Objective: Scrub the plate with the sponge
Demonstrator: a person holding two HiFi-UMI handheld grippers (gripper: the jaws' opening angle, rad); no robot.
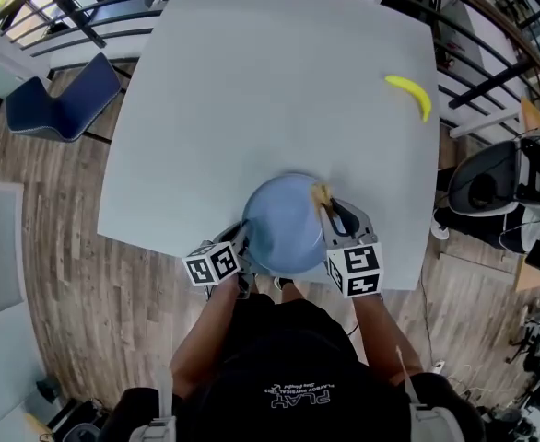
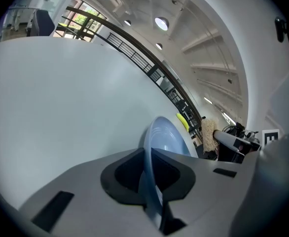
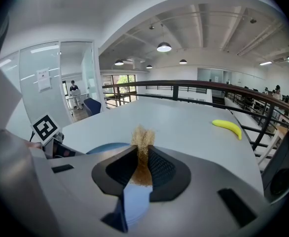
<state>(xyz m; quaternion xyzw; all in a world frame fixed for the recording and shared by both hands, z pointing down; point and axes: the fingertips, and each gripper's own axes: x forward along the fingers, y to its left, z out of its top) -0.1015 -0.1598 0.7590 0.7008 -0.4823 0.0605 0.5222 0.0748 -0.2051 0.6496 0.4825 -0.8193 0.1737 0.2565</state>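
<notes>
The only print I can read is "PLAY", in large letters on the person's dark shirt [image 1: 299,396]; the smaller line beside it is too fine to make out. Each claw's cube carries black-and-white square markers.

The left claw [image 2: 148,177] is clamped on the rim of the blue plate [image 1: 284,224], which stands on edge and reaches ahead of it, towards the right claw [image 3: 142,166]. That one is pinched on a tan, fibrous sponge [image 3: 143,138] sticking forward, at the plate's right edge. A banana [image 1: 410,93] lies on the tabletop [image 1: 270,90], well ahead of the right claw and to its right.
</notes>
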